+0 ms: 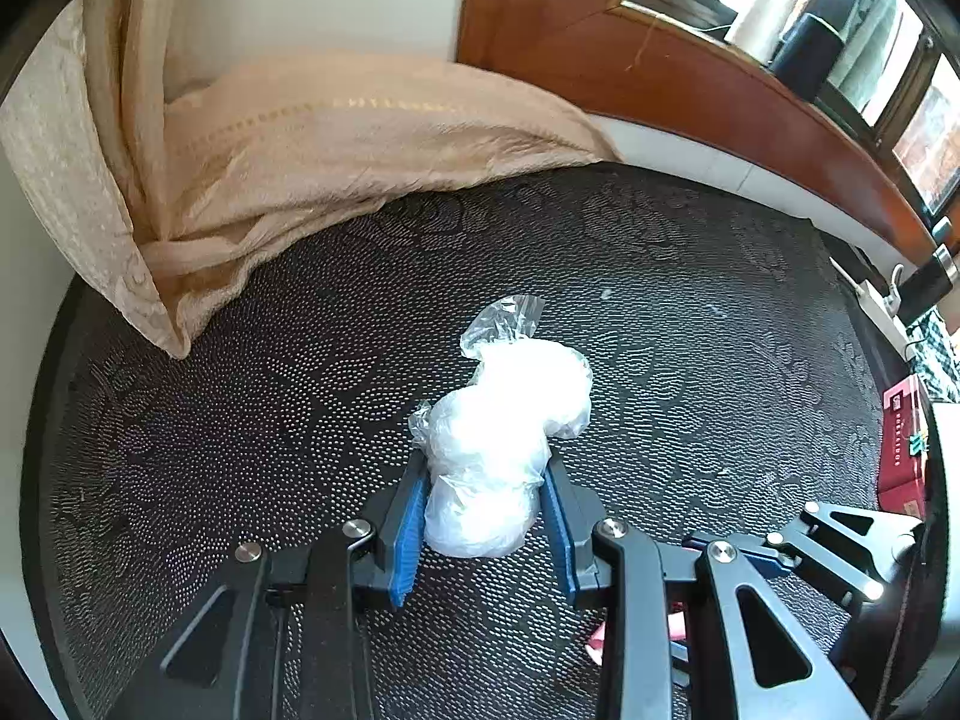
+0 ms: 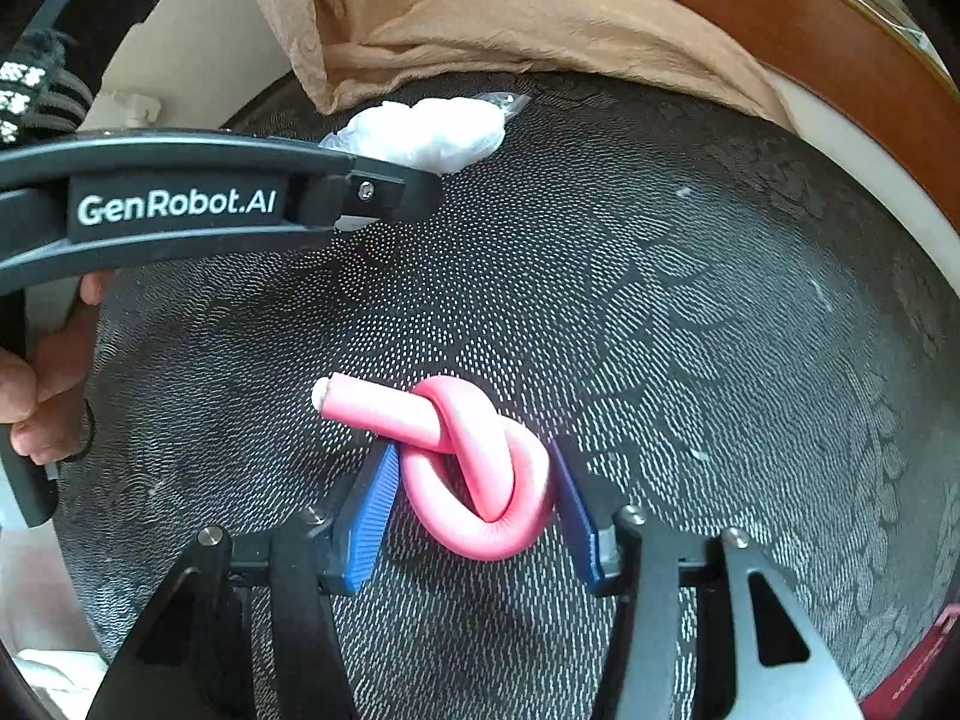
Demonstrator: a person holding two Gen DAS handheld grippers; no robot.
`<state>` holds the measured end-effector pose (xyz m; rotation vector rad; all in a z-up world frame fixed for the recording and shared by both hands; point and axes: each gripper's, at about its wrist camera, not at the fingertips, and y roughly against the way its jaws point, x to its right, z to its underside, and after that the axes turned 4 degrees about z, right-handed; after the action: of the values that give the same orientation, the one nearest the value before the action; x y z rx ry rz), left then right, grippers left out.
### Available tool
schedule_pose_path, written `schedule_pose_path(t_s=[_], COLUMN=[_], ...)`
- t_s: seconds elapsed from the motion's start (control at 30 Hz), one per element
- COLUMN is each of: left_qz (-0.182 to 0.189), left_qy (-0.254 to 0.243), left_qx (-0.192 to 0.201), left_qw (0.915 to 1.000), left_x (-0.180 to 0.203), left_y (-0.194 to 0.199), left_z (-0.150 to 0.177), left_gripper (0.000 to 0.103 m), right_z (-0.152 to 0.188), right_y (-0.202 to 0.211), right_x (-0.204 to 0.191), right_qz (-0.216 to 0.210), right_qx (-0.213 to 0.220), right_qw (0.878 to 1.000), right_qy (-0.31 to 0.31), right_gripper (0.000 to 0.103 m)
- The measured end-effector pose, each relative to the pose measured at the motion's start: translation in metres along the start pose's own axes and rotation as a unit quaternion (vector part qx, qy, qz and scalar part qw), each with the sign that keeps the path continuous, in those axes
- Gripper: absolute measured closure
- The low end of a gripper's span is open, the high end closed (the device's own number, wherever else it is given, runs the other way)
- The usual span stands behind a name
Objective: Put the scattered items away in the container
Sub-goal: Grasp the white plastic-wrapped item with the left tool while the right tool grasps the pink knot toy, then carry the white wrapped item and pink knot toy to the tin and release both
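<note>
Both grippers are on scattered items on the dark patterned worktop; no container can be clearly made out.

Left wrist view: the left gripper (image 1: 485,513) is closed narrow on a white plastic-wrapped bundle (image 1: 507,420), its blue pads pressed into the near end, probably to carry it off. The rest of the bundle extends away over the worktop (image 1: 240,420). A beige cloth (image 1: 312,144) is draped over the far left edge, and a red box (image 1: 903,444) sits at the right edge; neither blocks the lift. Right wrist view: the right gripper (image 2: 474,510) brackets a pink knotted foam tube (image 2: 474,468) at middling width, pads at or just beside the loop's sides; whether they press I cannot tell. The tube's free end points left. The left gripper's arm crosses the far left, over the bundle.
</note>
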<state>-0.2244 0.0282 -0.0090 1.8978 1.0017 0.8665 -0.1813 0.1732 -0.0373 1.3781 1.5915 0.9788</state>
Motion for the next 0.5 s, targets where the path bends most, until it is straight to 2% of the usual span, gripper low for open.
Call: schedule_pose_path(t_s=[0.3, 0.5], left_qz=[-0.008, -0.015], left_qy=[-0.026, -0.052], left_qx=[0.008, 0.014], left_qw=[0.9996, 0.9984], left_x=[0.045, 0.082], left_y=[0.010, 0.020], left_z=[0.010, 0.020], left_gripper=[0.067, 0.067], right_z=[0.030, 0.065], right_y=[0.047, 0.079], right_x=[0.025, 0.037], right_qz=[0.006, 0.012], right_qx=[0.035, 0.057], right_qw=[0.999, 0.996], right_qy=[-0.039, -0.070], right_gripper=[0.048, 0.048])
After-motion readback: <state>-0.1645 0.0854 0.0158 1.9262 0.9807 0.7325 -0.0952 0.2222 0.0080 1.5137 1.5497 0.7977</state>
